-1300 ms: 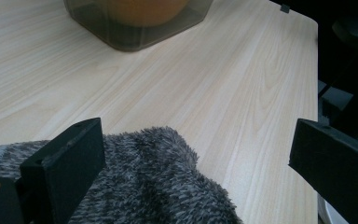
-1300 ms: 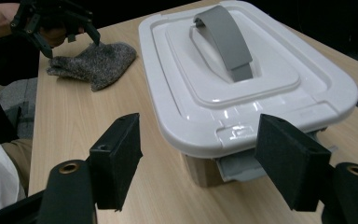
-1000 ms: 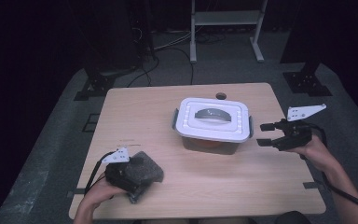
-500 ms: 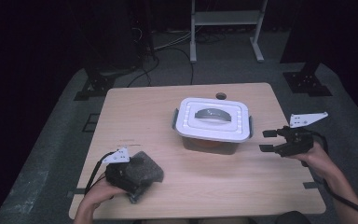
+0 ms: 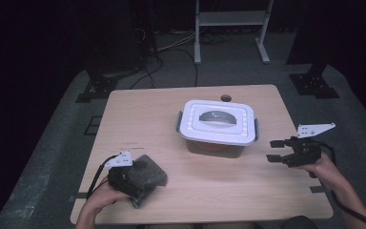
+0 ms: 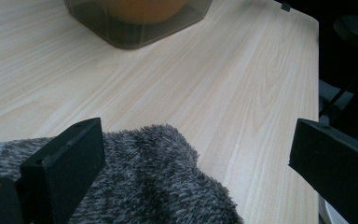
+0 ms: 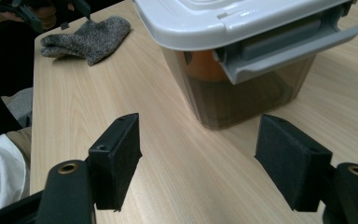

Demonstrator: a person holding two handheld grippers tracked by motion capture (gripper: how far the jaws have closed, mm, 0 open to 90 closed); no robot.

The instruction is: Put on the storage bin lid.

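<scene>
1. The left hand-held gripper (image 5: 140, 179) sits at the near left corner of the bench (image 5: 138, 119), resting over a grey fuzzy cloth (image 5: 148, 177).
2. In the left gripper view its jaws stand wide apart; the cloth (image 6: 144, 182) lies below and between them, close against the left jaw, and the right jaw is clear of it. Whether the left jaw really touches the fabric is hard to make out.
3. The near part of the cloth is cut off by the bottom edge of the left gripper view, and in the high view the gripper body and the hand (image 5: 97, 200) cover a good share of it.
4. The right hand-held gripper (image 5: 275, 150) is at the right side of the bench, jaws wide open and holding nothing, pointing toward the box (image 5: 218, 126).
5. The box stands near the middle of the bench with a white lid (image 5: 195, 129) on it, which has a grey handle (image 5: 218, 116). A grey side latch (image 7: 289, 46) faces the right gripper.
6. Through the tinted wall something orange (image 7: 200, 65) shows inside; what it is cannot be told.
7. The top of the box is cut off in both gripper views.
8. In the right gripper view the cloth (image 7: 91, 37) lies far off, with the other gripper just above it, partly out of frame.
</scene>
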